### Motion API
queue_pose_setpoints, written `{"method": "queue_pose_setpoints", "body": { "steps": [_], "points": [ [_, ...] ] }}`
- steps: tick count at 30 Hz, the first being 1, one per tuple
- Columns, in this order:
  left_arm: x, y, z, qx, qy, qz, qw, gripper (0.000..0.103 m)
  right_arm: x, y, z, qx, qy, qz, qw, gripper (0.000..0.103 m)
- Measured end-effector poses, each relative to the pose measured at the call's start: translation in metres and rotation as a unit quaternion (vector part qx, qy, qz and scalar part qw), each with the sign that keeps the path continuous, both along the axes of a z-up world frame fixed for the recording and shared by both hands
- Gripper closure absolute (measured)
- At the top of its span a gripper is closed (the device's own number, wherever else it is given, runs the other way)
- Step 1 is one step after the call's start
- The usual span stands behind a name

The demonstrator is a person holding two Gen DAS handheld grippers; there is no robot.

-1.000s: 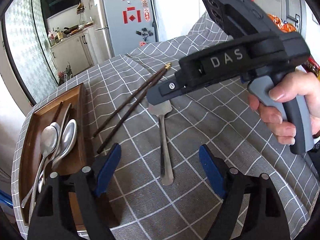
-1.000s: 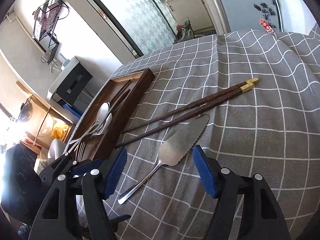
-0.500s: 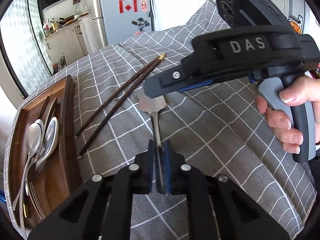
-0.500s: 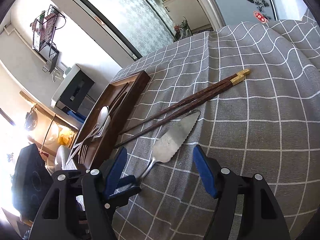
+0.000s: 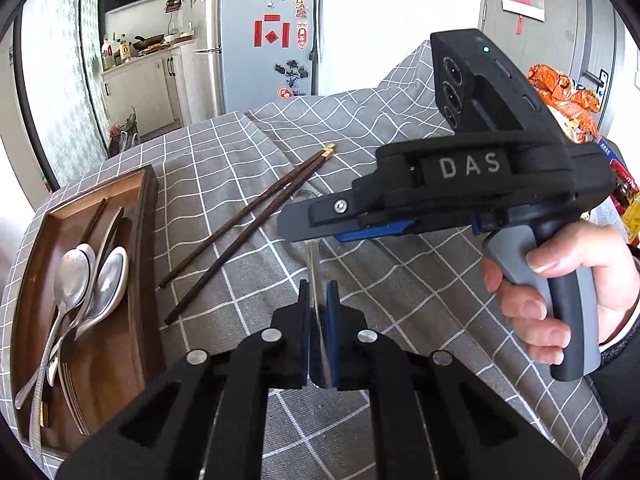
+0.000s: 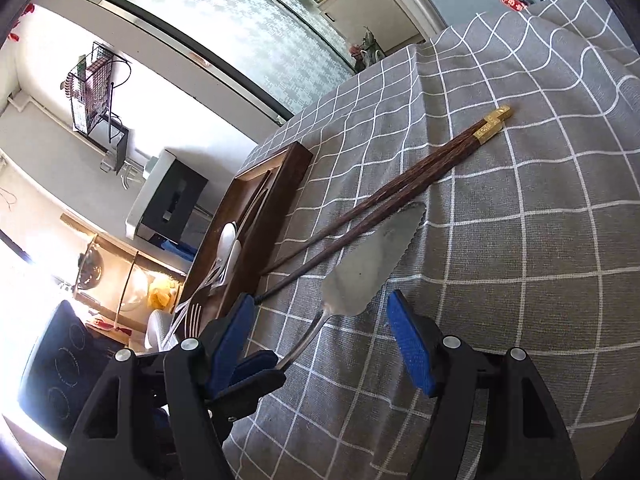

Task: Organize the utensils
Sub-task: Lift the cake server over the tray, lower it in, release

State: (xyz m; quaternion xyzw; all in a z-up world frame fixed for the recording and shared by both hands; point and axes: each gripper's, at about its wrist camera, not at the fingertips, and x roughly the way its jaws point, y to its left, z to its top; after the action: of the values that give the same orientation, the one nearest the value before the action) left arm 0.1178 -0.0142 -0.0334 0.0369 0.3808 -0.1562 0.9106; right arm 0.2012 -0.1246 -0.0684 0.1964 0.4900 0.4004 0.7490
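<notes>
cake server (image 6: 372,264) of bare steel lies on the grey checked tablecloth (image 6: 520,280) that covers the counter, blade pointing away and its thin handle running back toward the cameras. left hand-held gripper (image 5: 318,320) has just been closing and its blue pads now pinch that handle between them; in the right wrist view the same closed tips (image 6: 256,372) sit on the end of the handle. blade end is raised a little off the cloth in the left wrist view, partly hidden behind the other tool. right hand-held gripper (image 6: 324,340) hangs over the blade with its jaws spread wide, one pad on each side, touching nothing; a hand (image 5: 560,300) grips its grey trigger handle. chopsticks (image 6: 392,196), dark wood with gold caps, lie side by side just beside the blade's left edge, slanting across the cloth. wooden tray (image 5: 148,240) rests at the counter's left edge, well apart from the server, holding spoons (image 5: 92,276) and forks (image 5: 72,392) laid lengthwise. fridge (image 5: 260,40) with red stickers stands beyond the counter.
</notes>
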Motion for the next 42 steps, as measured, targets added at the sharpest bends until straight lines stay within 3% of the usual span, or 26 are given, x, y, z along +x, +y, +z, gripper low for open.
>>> {"method": "queue_pose_setpoints", "body": {
  "steps": [3, 4, 5, 8, 15, 18, 20, 22, 26, 29, 33, 37, 38, 39, 40, 41, 42],
  "points": [
    [0.002, -0.005, -0.003, -0.005, 0.012, -0.013, 0.9998, 0.094, -0.003, 0.005, 0.000, -0.006, -0.006, 0.001, 1.000, 0.039],
    [0.002, -0.007, -0.006, 0.000, 0.016, -0.017, 0.9997, 0.094, -0.003, 0.006, 0.000, -0.010, -0.009, -0.001, 1.000, 0.048],
    [0.002, -0.010, -0.008, 0.001, 0.020, -0.023, 0.9995, 0.103, -0.003, 0.007, -0.001, -0.016, -0.012, -0.004, 1.000, 0.064],
    [0.002, -0.013, -0.013, 0.007, 0.027, -0.029, 0.9992, 0.103, -0.002, 0.009, -0.009, -0.030, -0.010, -0.007, 0.999, 0.091],
    [0.001, -0.016, -0.013, 0.025, 0.015, -0.028, 0.9992, 0.101, -0.003, 0.005, -0.006, -0.025, -0.022, -0.019, 0.999, 0.095],
    [-0.001, -0.021, -0.012, 0.025, 0.012, -0.040, 0.9988, 0.082, -0.003, 0.002, -0.003, -0.010, -0.019, -0.021, 1.000, 0.096],
    [-0.003, -0.024, -0.012, 0.030, 0.007, -0.043, 0.9986, 0.060, -0.004, -0.001, 0.002, 0.001, -0.021, -0.021, 1.000, 0.096],
    [-0.004, -0.026, -0.011, 0.040, 0.000, -0.037, 0.9985, 0.046, -0.006, -0.003, 0.007, 0.012, -0.024, -0.022, 0.999, 0.096],
    [-0.005, -0.022, -0.007, 0.038, -0.013, -0.026, 0.9988, 0.044, -0.010, -0.005, 0.018, 0.013, -0.041, -0.024, 0.999, 0.096],
    [-0.004, -0.011, -0.001, 0.032, -0.031, 0.002, 0.9990, 0.035, -0.008, -0.008, 0.018, 0.007, -0.042, -0.032, 0.999, 0.096],
    [0.003, 0.000, -0.002, 0.025, -0.015, 0.019, 0.9994, 0.033, -0.007, -0.009, 0.016, 0.022, -0.034, -0.028, 0.999, 0.097],
    [0.009, 0.004, -0.009, 0.021, 0.006, 0.032, 0.9992, 0.033, -0.012, -0.008, 0.027, 0.052, -0.037, -0.009, 0.998, 0.101],
    [0.008, 0.005, -0.009, 0.018, 0.004, 0.030, 0.9994, 0.037, -0.013, -0.009, 0.030, 0.057, -0.039, -0.007, 0.998, 0.102],
    [0.006, 0.005, -0.010, 0.017, 0.007, 0.026, 0.9995, 0.046, -0.013, -0.010, 0.033, 0.063, -0.039, -0.005, 0.997, 0.102],
    [0.007, 0.004, -0.012, 0.021, 0.014, 0.021, 0.9995, 0.071, -0.013, -0.011, 0.035, 0.067, -0.040, -0.006, 0.997, 0.103],
    [0.008, 0.003, -0.014, 0.022, 0.023, 0.015, 0.9994, 0.089, -0.013, -0.013, 0.036, 0.072, -0.039, -0.007, 0.997, 0.103],
    [0.007, 0.001, -0.015, 0.023, 0.024, 0.010, 0.9994, 0.090, -0.012, -0.014, 0.036, 0.077, -0.035, -0.008, 0.996, 0.103]
  ]
}}
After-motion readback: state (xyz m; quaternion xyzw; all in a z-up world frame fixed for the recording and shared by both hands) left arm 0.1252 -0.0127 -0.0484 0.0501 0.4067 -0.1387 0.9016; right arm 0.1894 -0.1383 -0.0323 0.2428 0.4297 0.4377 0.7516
